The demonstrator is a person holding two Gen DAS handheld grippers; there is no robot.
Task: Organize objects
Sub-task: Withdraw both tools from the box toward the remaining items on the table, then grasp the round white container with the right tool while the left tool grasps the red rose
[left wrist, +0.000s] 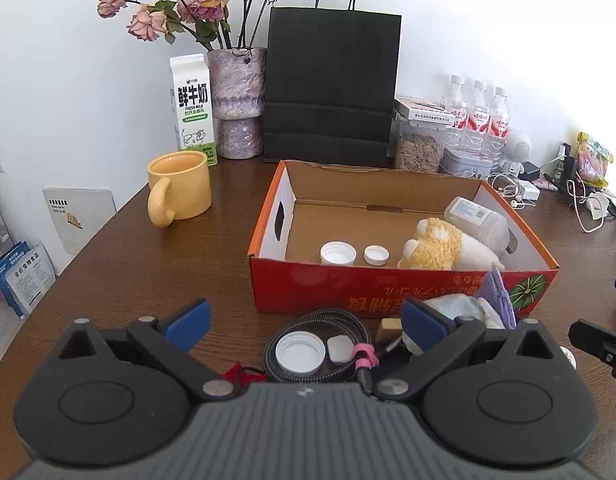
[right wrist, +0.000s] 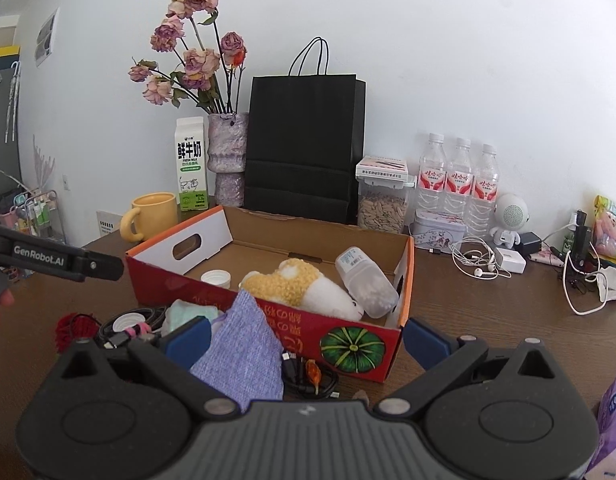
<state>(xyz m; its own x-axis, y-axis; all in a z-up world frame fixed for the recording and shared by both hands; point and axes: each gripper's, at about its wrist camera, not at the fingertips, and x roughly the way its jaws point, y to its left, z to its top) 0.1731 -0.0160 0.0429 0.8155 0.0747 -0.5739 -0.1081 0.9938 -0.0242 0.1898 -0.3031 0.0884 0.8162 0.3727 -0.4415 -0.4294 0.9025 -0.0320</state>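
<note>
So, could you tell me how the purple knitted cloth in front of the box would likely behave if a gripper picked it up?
The purple knitted cloth looks soft and slumped, so it would probably drape and sag. Being thin knit, it is likely light. Its loose weave may snag the cables beside it.

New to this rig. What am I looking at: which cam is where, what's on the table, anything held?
There is no robot arm: a person holds a two-finger gripper in each hand, each with a fisheye camera looking forward along its fingers. The left wrist view shows the left gripper, jaws wide apart over a white cap ringed by a braided cable. The right wrist view shows the right gripper, also open, behind a purple knit cloth. On the wooden table stands a red cardboard box holding caps, a plush toy and a plastic bottle. Nothing is held.
</note>
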